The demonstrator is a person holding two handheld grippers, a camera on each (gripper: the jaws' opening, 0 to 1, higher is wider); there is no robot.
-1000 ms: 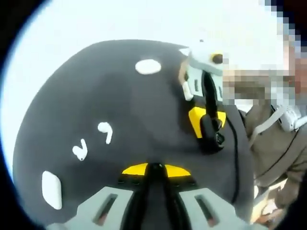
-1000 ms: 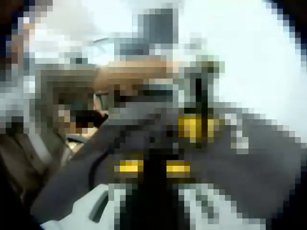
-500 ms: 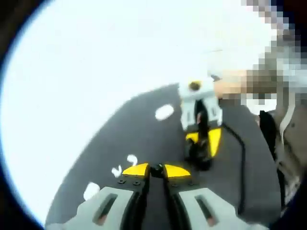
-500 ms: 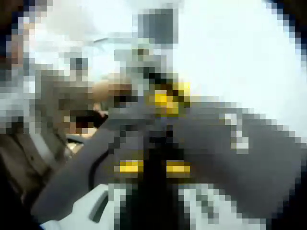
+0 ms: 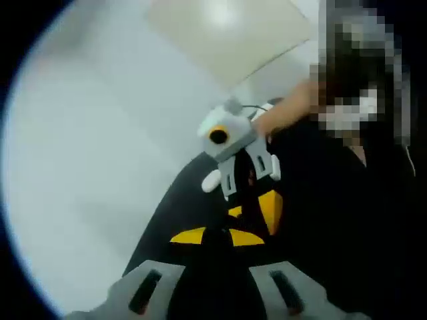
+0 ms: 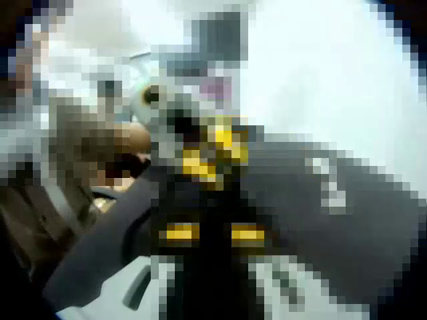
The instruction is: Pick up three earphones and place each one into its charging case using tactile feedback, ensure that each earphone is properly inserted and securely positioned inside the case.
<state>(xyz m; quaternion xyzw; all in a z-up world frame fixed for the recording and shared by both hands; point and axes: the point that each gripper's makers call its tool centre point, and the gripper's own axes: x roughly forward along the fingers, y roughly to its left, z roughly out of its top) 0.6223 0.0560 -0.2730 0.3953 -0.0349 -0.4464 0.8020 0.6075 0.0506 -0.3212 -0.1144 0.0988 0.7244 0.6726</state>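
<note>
Grippers first, going left to right: the left gripper (image 5: 217,238) is showing up at the bottom of the left gripper view with its yellow-tipped jaws sitting close together, nothing visible between them, hovering over a dark mat (image 5: 200,193). Off to the left of the mat, a pale table surface (image 5: 87,173) is taking up most of that side. Just past the jaw tips, the right gripper (image 5: 257,207) is coming in from the upper right, pointing down at the mat, with a hand (image 5: 283,110) gripping it from behind; I can't tell whether its jaws are wide or closed from this angle. A small white rounded thing (image 5: 211,181) is peeking out beside it at the mat's far edge, possibly one of the charging cases, but it's too blurry to call. Over in the right gripper view everything is heavily pixelated: the right gripper's yellow tips (image 6: 213,233) are sitting low centre, the dark mat is stretching off right with a couple of whitish blobs (image 6: 328,187) on it, maybe earphones.
</note>
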